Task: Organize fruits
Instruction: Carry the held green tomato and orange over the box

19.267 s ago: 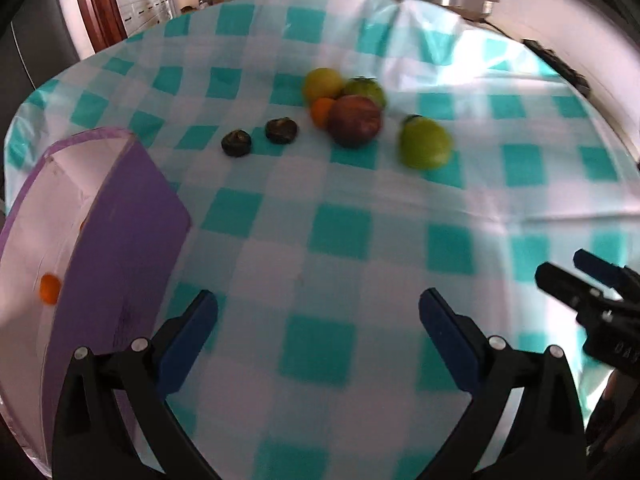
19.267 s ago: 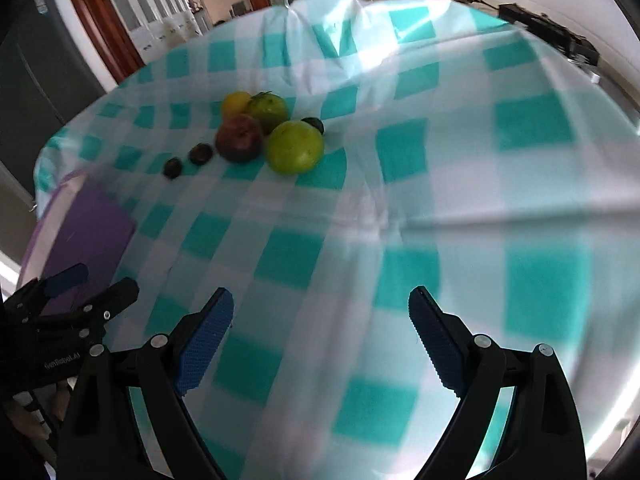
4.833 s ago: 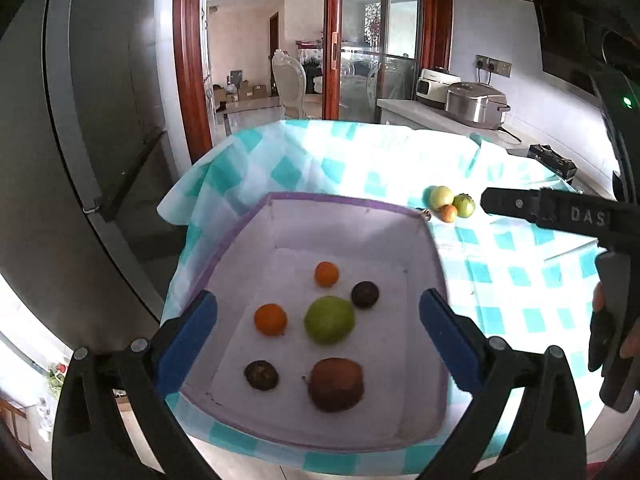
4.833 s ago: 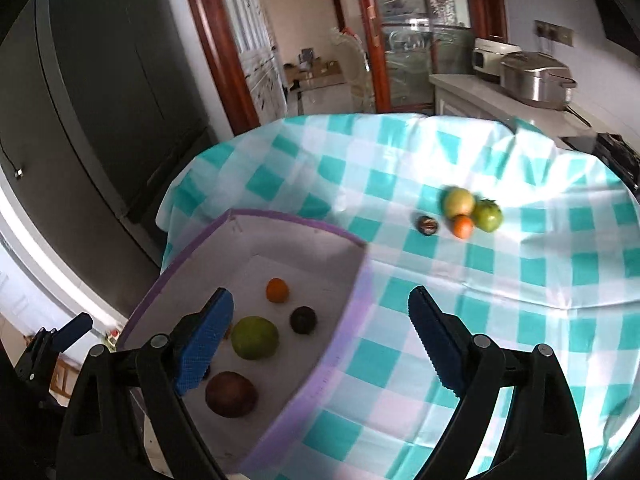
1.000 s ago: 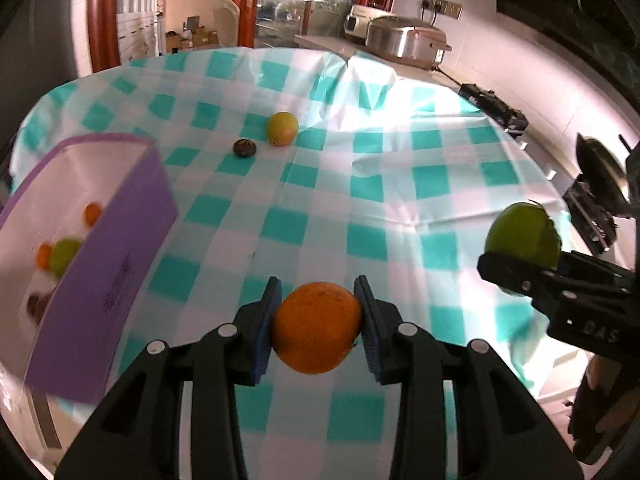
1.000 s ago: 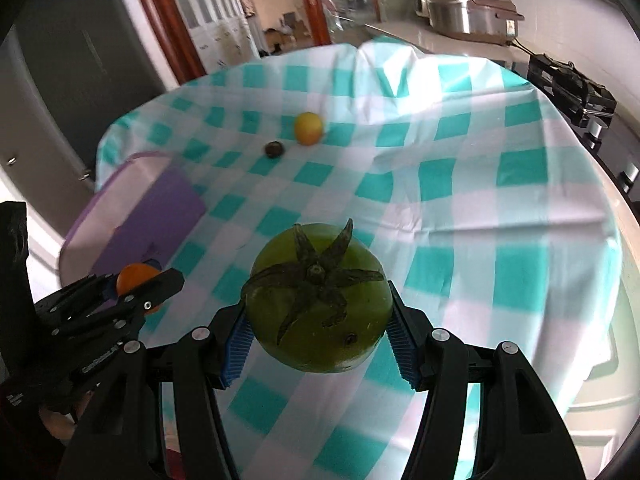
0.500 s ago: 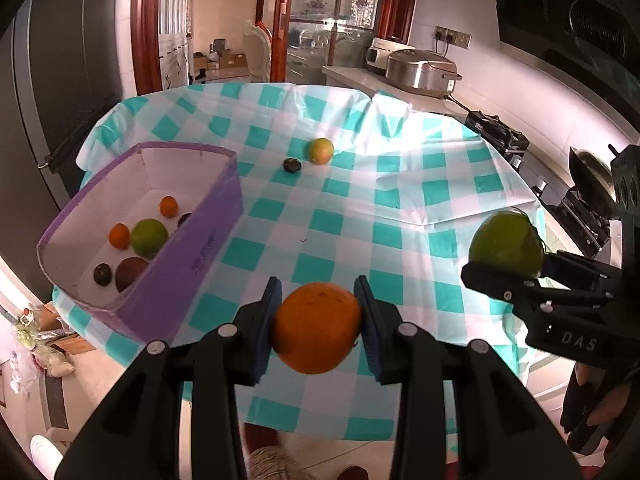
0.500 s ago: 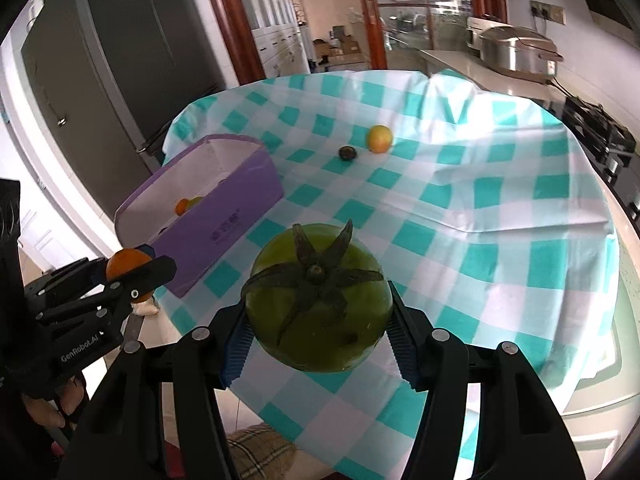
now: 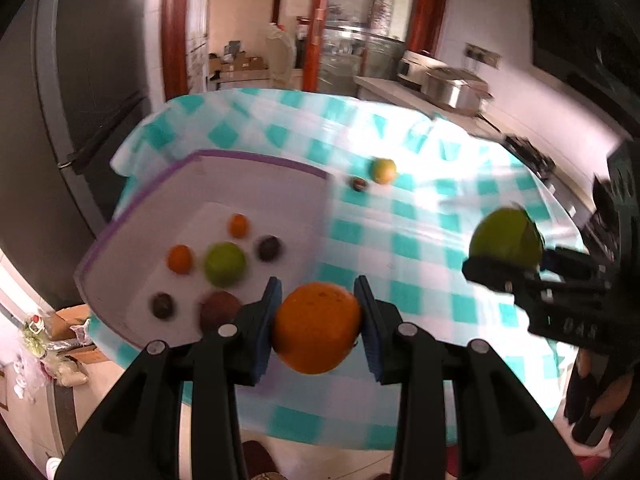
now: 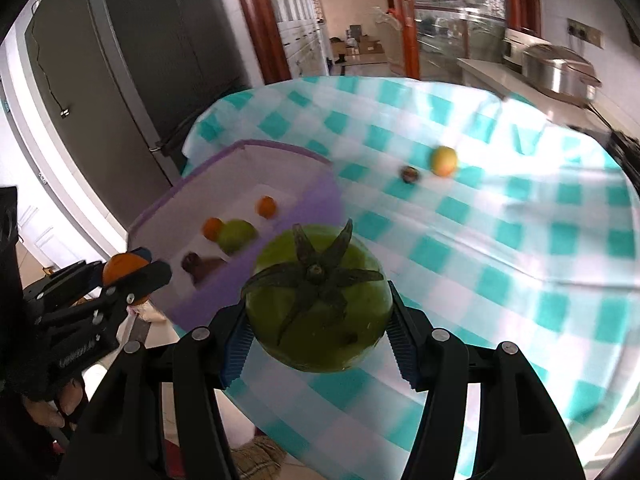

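Note:
My left gripper (image 9: 318, 326) is shut on an orange (image 9: 316, 328), held above the near right corner of the purple-rimmed box (image 9: 256, 160). My right gripper (image 10: 318, 312) is shut on a green tomato (image 10: 318, 300), held over the table to the right of the box (image 10: 276, 146). The box holds several fruits: two small oranges, a green fruit (image 9: 224, 264) and dark ones. A yellow fruit (image 9: 384, 171) and a small dark fruit (image 9: 357, 183) lie on the checked tablecloth beyond the box.
The round table (image 9: 432, 216) has a teal and white checked cloth. A dark fridge (image 9: 80, 100) stands at left. A counter with a steel cooker (image 9: 452, 88) is at the back right. Floor clutter lies below the box at left.
Both grippers have swung left toward the box with their fruits held. The box now looks closer and larger in both views.

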The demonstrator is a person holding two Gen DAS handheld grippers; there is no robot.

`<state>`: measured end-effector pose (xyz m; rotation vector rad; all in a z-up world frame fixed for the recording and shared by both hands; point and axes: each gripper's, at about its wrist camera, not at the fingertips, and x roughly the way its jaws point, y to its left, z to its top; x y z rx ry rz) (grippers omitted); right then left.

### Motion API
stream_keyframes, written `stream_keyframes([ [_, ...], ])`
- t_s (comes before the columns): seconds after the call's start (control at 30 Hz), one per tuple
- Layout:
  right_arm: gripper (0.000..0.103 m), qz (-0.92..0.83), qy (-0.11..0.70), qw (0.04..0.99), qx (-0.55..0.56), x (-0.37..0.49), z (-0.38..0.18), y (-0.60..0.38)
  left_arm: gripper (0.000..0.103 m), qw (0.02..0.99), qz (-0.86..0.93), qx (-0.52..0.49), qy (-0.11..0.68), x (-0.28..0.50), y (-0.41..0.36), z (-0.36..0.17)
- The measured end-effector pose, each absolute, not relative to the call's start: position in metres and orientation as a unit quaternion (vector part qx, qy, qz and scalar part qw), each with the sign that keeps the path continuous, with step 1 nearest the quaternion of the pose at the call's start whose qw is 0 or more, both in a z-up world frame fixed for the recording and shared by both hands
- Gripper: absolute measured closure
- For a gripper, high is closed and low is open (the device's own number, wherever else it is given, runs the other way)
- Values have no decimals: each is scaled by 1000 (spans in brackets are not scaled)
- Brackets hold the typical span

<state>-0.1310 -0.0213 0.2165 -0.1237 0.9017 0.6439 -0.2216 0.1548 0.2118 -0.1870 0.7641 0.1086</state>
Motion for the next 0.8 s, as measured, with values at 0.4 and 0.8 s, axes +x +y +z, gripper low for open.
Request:
stream_keyframes([
  [0.4, 45, 294, 463, 830, -103, -115, 184, 153, 65, 885, 26, -96, 455, -185, 312, 170],
  [0.8, 45, 227, 530, 770, -273, -96, 125, 211, 65, 826, -14, -56, 561, -132, 319, 109],
])
